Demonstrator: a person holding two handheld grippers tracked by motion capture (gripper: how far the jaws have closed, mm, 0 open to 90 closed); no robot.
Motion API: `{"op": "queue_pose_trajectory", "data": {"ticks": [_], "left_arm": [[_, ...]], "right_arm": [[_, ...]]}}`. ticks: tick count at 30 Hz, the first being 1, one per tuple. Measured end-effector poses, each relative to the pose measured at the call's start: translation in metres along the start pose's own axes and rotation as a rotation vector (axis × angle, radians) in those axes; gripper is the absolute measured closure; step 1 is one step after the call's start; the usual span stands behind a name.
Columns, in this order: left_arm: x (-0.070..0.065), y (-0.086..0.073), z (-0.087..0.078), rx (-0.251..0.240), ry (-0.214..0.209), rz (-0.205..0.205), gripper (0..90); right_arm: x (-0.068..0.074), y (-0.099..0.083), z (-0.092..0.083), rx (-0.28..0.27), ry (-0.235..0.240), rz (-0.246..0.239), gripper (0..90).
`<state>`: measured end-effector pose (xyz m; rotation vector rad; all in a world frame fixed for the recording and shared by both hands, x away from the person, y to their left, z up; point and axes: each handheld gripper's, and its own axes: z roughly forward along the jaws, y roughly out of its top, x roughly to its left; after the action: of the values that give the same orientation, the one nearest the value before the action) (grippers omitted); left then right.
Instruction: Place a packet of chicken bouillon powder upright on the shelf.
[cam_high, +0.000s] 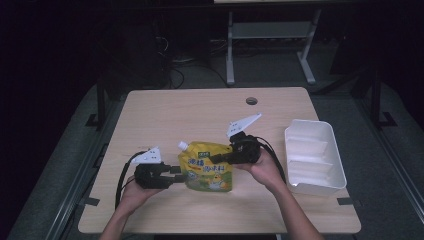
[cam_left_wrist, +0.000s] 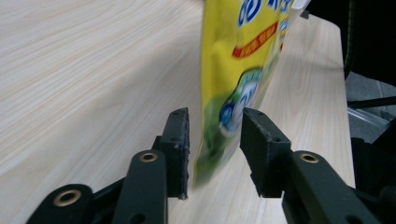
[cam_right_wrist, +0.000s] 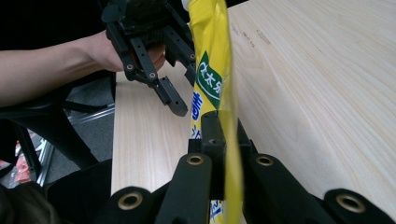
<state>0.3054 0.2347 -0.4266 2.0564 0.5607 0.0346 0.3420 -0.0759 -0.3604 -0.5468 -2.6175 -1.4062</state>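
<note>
- The yellow pouch (cam_left_wrist: 238, 84) is cut off by the top edge of the left gripper view, and its print is blurred there.
- In the right gripper view, the pouch's lower part runs past the bottom edge, and the right gripper (cam_right_wrist: 219, 135) hides the strip its jaws pinch.
- The left gripper (cam_high: 175, 176) covers the pouch's left edge in the high view.
- The pouch's lettering is too small to read in the high view.
- The person's forearms (cam_high: 295, 215) are cut off by the high view's bottom edge.
</note>
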Motion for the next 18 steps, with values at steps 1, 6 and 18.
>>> {"op": "queue_pose_trajectory", "data": {"ticks": [1,6,18], "left_arm": [[0.0,0.0,-0.001,0.001,0.003,0.0,60.6],[0.002,-0.002,-0.004,0.01,0.031,0.002,59.0],[-0.001,-0.009,-0.006,0.047,0.104,0.026,52.0]], "right_arm": [[-0.001,-0.001,-0.003,-0.003,0.001,0.0,89.9],[-0.006,-0.004,-0.012,-0.021,0.014,0.01,89.9],[-0.012,-0.005,-0.038,-0.049,0.013,0.009,89.8]]}}
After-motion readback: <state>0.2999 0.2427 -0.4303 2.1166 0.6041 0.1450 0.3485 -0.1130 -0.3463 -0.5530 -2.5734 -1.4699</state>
